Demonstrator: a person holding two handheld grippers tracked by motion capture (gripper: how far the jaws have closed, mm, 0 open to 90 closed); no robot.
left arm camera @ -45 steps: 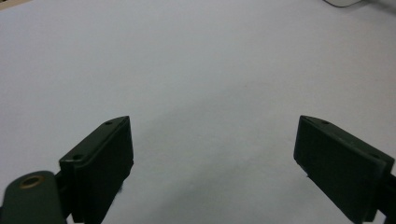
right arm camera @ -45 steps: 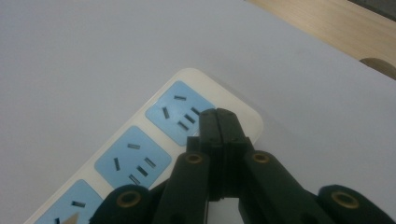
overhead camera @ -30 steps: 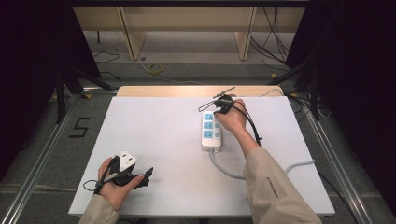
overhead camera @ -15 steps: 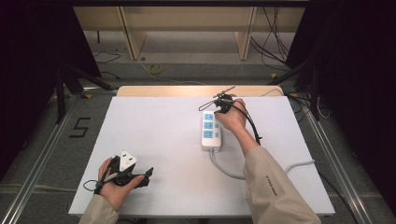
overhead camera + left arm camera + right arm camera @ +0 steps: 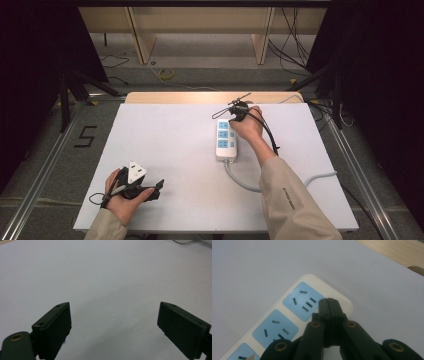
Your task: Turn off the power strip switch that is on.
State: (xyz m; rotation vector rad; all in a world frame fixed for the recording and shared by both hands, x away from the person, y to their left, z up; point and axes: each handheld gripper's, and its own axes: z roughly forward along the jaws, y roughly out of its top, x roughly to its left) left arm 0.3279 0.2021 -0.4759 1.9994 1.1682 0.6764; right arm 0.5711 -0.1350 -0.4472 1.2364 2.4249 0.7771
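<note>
A cream power strip [image 5: 226, 141] with three blue socket panels and a grey cord is seen lying right of centre on the white worktop [image 5: 165, 150], the right gripper [image 5: 329, 305] held over its far end with jaws pressed together on nothing, while the left gripper [image 5: 113, 325], near the front left, is held wide open and empty.

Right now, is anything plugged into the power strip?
No. All three blue sockets on the power strip show bare slots; the shut right tool rests over its far end.
</note>
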